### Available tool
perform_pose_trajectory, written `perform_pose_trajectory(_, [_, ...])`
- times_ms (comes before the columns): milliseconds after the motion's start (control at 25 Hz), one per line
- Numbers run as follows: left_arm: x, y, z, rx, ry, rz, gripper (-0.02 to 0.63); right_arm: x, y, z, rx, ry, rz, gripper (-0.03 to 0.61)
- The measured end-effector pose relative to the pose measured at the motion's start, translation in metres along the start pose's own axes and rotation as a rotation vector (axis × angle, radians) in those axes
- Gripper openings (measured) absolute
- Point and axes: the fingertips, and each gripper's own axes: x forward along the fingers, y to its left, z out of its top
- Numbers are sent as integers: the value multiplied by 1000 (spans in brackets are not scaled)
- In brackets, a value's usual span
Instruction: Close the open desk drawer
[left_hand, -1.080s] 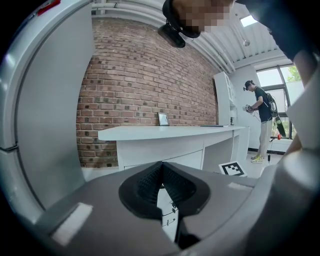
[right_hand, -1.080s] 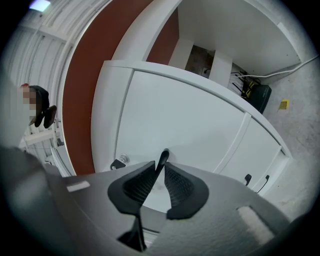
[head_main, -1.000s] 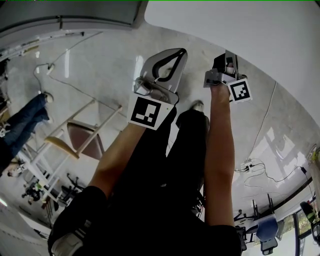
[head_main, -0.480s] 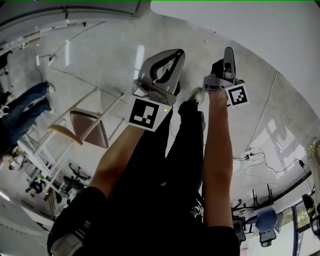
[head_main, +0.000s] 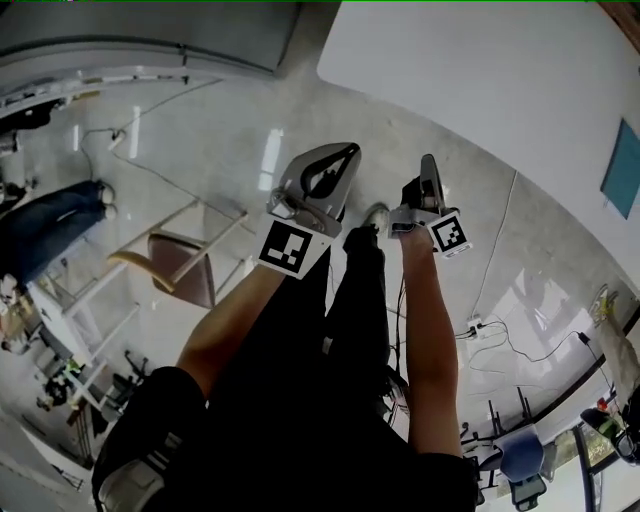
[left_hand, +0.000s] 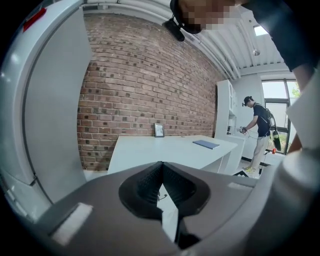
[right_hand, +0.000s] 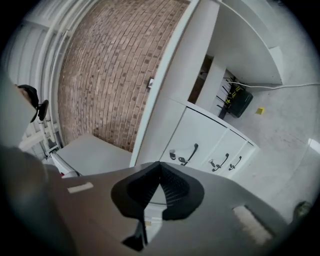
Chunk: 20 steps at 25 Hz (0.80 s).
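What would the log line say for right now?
left gripper: shut, empty | right gripper: just closed, empty | both: held above floor

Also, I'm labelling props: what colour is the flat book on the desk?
The book is blue; clearest in the left gripper view.

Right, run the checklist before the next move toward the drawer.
1. Left gripper empty, jaws together: ok.
2. Right gripper empty: ok; its jaws have just been closing and now meet with nothing between them.
3. Open desk drawer in view: not ok; none shows, and the cabinet fronts in the right gripper view look shut.
4. Contact with a drawer: not ok; both grippers hang in the air above the floor.
5. Chair clear of the grippers: ok, it stands off to the left.
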Motion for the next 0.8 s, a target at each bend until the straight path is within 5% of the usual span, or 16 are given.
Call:
perform_pose_trajectory(120, [-8, -6, 30, 72, 1, -44, 18, -11, 43, 9, -16, 23, 32, 3])
perform_pose_trajectory(200, [-14, -7, 49, 89, -7, -54, 18, -15, 80, 17, -125, 53, 76, 3])
perform_pose_trajectory(400, [-27, -14, 96, 44, -45, -22, 18, -43, 157, 43, -362, 82, 63, 3])
perform_pose_trajectory(800, [-43, -6, 163, 54, -92, 32, 18, -74, 263, 73, -665, 97, 31, 2])
